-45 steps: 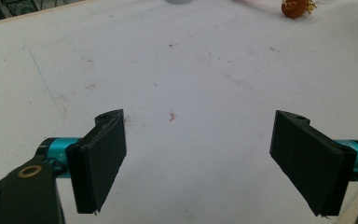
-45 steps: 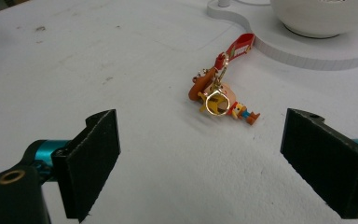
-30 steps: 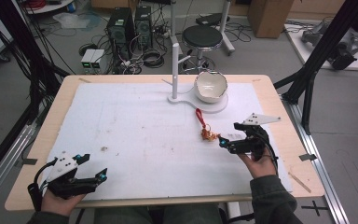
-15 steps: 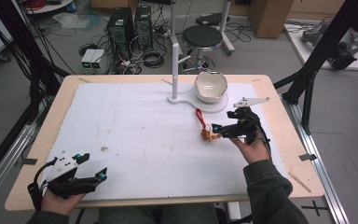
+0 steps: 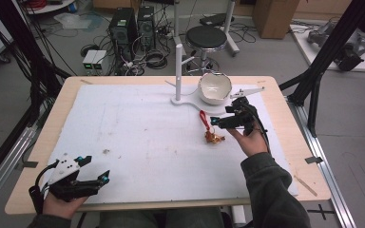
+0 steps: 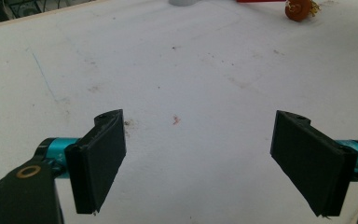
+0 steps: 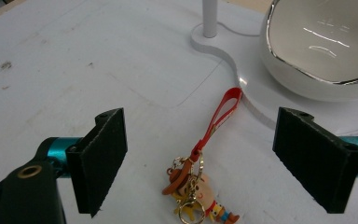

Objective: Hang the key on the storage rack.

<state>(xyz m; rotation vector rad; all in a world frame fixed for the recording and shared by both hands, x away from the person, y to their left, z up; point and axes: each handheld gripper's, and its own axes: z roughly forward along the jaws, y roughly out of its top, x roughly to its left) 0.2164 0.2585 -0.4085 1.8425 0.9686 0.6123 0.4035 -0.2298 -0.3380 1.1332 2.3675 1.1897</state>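
A small cowboy figurine keychain (image 5: 214, 138) (image 7: 196, 190) lies on the white mat (image 5: 138, 123), its red strap (image 5: 203, 117) (image 7: 223, 111) pointing toward the bowl stand. My right gripper (image 5: 217, 122) (image 7: 200, 158) hovers just right of and above it. Its jaws have just been closing a little but still stand wide, and the keychain lies below and between them, untouched. My left gripper (image 5: 95, 168) (image 6: 200, 163) rests open at the near left corner with nothing between its pads, the keychain (image 6: 299, 9) far off from it.
A white bowl (image 5: 215, 88) (image 7: 317, 46) sits tilted on a flat white base with an upright post (image 5: 178, 71) (image 7: 209, 18) at the back of the mat. The wooden table edge (image 5: 294, 142) runs to the right of my right hand.
My right gripper has moved away from me and slightly left, up beside the keychain. The keychain and my left gripper have stayed put.
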